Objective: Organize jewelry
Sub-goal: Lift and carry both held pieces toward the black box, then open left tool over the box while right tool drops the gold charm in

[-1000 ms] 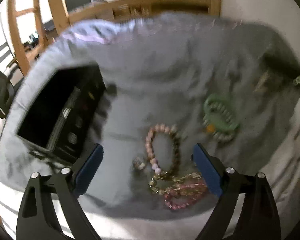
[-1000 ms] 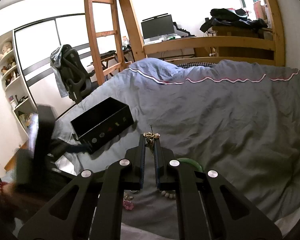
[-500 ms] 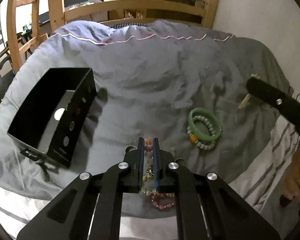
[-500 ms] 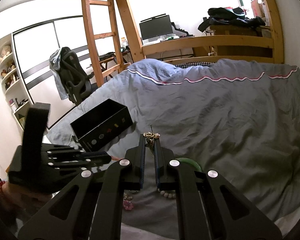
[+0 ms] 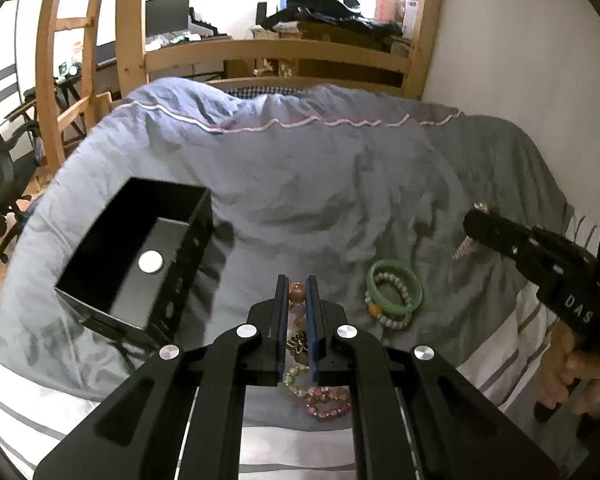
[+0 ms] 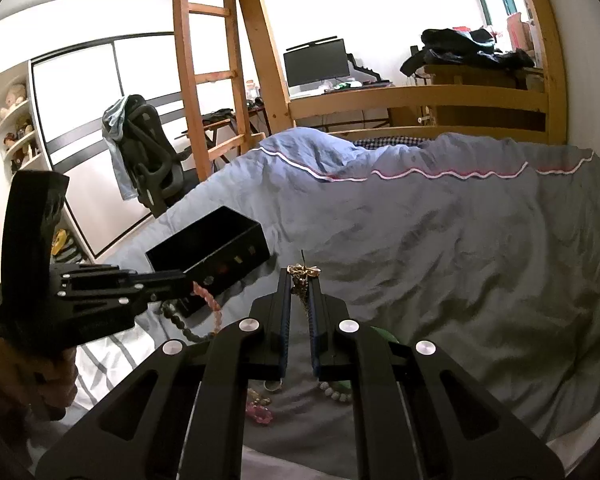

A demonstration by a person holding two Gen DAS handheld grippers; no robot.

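Your left gripper (image 5: 298, 294) has its jaws closed on a beaded bracelet (image 6: 204, 300) of pink and dark beads, which hangs clear of the grey duvet (image 5: 320, 184) in a drooping loop. The black box (image 5: 140, 256) lies up and to the left of those jaws, open side up, its long axis running away from you; a white disc sits on its floor. The left gripper is the nearer one to it.

Your right gripper (image 6: 300, 280) has its jaws nearly shut on a gold chain piece (image 6: 302, 272), dangling roughly vertical at the tips.

Green bangle (image 5: 394, 288) and pink bead bracelet (image 5: 328, 402) lie on the duvet.
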